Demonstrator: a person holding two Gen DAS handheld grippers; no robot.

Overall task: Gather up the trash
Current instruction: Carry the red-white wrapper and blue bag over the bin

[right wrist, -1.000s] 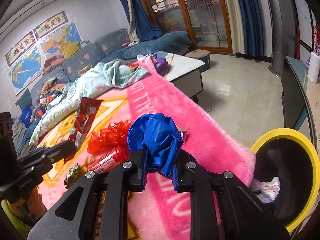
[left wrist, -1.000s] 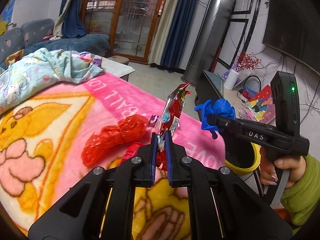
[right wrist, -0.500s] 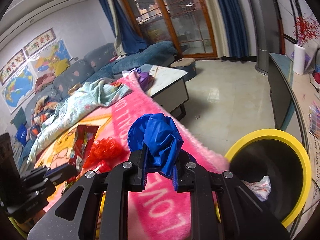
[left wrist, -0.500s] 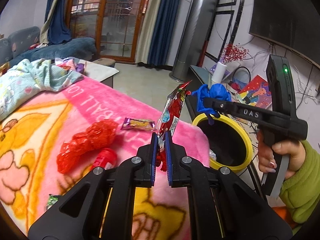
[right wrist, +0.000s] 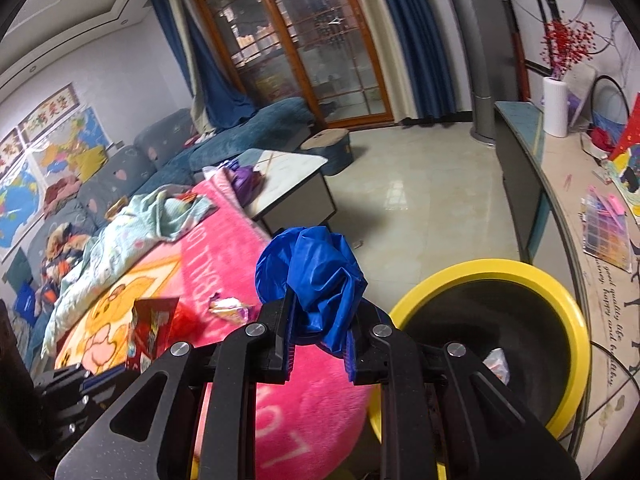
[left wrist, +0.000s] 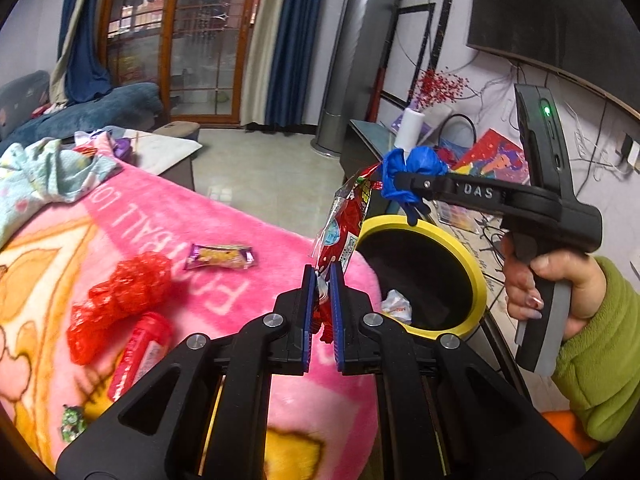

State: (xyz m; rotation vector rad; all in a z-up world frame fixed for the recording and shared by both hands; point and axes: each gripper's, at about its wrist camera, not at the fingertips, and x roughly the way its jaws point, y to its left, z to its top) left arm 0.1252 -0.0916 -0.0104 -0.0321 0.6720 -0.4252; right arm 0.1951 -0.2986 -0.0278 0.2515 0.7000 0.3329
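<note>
Here, in the left wrist view, the left tongs (left wrist: 323, 276) are clamped tight on a red wrapper (left wrist: 345, 224) that stands up beside the yellow bin (left wrist: 476, 264). In the right wrist view, the right tongs (right wrist: 320, 320) pinch a crumpled blue bag (right wrist: 312, 272), just left of the bin (right wrist: 560, 280).

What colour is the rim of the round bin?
Yellow rim, clearest in the right wrist view.

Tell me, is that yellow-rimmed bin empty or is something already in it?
Not empty: the yellow-rimmed bin holds a crumpled white wrapper near the bottom. How much more lies inside, cannot tell.
</note>
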